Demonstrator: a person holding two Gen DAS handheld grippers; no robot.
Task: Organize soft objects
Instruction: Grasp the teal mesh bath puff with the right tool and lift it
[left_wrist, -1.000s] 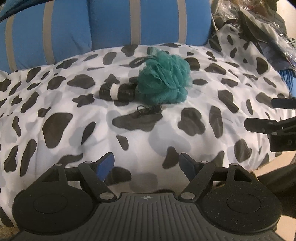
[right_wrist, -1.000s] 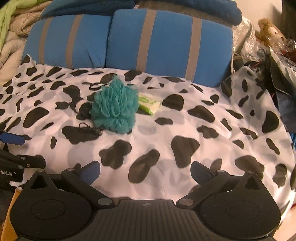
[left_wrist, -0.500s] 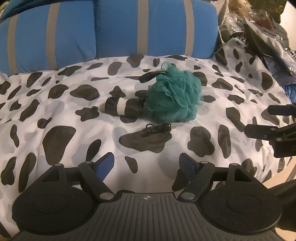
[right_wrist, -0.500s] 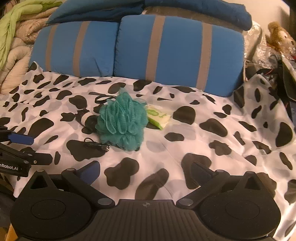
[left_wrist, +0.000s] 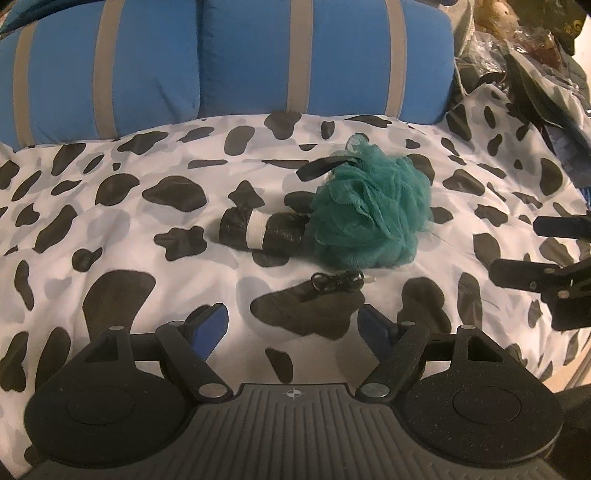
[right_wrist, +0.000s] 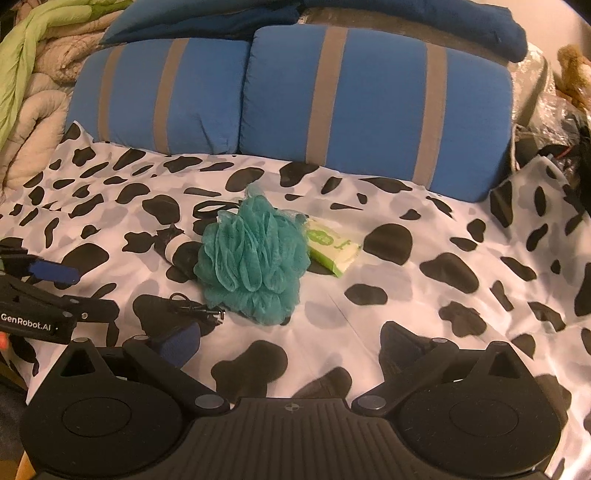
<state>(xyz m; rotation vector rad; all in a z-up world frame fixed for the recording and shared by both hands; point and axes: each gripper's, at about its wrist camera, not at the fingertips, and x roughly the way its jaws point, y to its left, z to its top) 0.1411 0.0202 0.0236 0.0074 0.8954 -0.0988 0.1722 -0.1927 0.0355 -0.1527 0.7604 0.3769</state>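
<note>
Left gripper (left_wrist: 291, 323) spread wide, nothing held, over the near edge of the cow-print bedspread (left_wrist: 122, 229); bare cloth at left. Mid-bed cluster, left to right: one black roll (left_wrist: 260, 230) (white band) touching one teal bath sponge (left_wrist: 373, 214), one green-white packet (right_wrist: 332, 249) just beside it. One small black cord (left_wrist: 336, 282) lies in front of the sponge. Right gripper (right_wrist: 290, 341) wide too, empty; open bedspread at right. Two blue pillows (right_wrist: 373, 107) line the far edge.
</note>
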